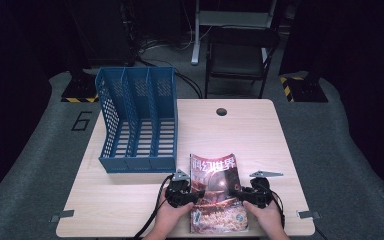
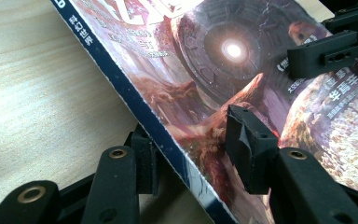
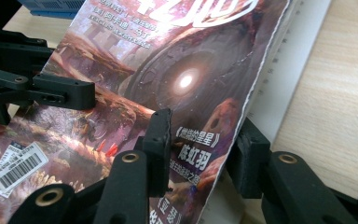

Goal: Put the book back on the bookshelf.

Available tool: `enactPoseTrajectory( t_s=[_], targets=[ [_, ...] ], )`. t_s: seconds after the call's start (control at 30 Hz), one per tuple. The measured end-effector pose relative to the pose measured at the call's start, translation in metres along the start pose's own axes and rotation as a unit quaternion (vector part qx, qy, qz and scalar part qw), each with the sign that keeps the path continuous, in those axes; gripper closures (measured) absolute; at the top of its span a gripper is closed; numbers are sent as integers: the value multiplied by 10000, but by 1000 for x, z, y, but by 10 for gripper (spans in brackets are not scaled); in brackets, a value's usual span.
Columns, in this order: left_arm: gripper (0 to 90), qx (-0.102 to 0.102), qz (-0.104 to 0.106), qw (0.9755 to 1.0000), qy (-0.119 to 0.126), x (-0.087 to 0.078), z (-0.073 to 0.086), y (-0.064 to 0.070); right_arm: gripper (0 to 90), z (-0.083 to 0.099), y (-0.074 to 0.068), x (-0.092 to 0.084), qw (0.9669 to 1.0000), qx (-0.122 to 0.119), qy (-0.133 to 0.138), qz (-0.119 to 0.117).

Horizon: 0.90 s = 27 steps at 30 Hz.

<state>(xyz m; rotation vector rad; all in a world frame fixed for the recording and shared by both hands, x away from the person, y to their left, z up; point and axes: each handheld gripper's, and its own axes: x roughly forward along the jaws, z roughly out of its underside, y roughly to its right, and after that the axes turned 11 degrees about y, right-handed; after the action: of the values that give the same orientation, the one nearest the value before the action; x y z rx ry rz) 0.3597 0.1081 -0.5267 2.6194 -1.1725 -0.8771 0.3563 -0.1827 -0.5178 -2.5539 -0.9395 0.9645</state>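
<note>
Magazine (image 1: 219,192): lies cover up on the near part of the wooden table (image 1: 240,130), just right of centre, its dark blue spine (image 2: 135,107) on the left side and its page edges on the right.
Left gripper (image 1: 192,196): at the magazine's left edge, about halfway along it; one jaw sits over the cover, the other under the spine (seen in the left gripper view). The jaws are partly closed, with the spine edge between them; I cannot tell whether the pads press on it.
Right gripper (image 1: 236,193): at the magazine's right edge, opposite the left one. Its jaws stand partly open; one is over the cover, the other below the page edges, which lift slightly off the table.
File rack (image 1: 139,120): blue, three compartments, on the far left of the table, apart from the magazine.
</note>
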Motion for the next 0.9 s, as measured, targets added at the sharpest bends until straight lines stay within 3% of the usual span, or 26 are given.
enactPoseTrajectory(
  t_s=[0.03, 0.17, 0.33, 0.43, 0.67, 0.9],
  targets=[
    [584, -7, 15, 10000, -15, 0, 0, 0, 610, -1, 3, -2, 9999, 132, -56, -60],
    [588, -70, 17, 10000, -20, 0, 0, -1, 602, -1, 6, -4, 9995, 235, -145, -122],
    [597, -124, 9, 9999, -54, 0, -2, -1, 606, -3, 3, -6, 9990, -27, -420, -172],
    [599, -133, 44, 9999, -95, 0, -2, -2, 622, -3, 3, -7, 9985, -34, -513, -193],
    [604, -187, 68, 9996, -184, 1, -5, -2, 655, -3, 7, -9, 9976, 237, -598, -239],
    [622, -284, 195, 9985, -432, 2, -11, -9, 710, -4, 8, -8, 9974, 188, -663, -231]
  ],
)
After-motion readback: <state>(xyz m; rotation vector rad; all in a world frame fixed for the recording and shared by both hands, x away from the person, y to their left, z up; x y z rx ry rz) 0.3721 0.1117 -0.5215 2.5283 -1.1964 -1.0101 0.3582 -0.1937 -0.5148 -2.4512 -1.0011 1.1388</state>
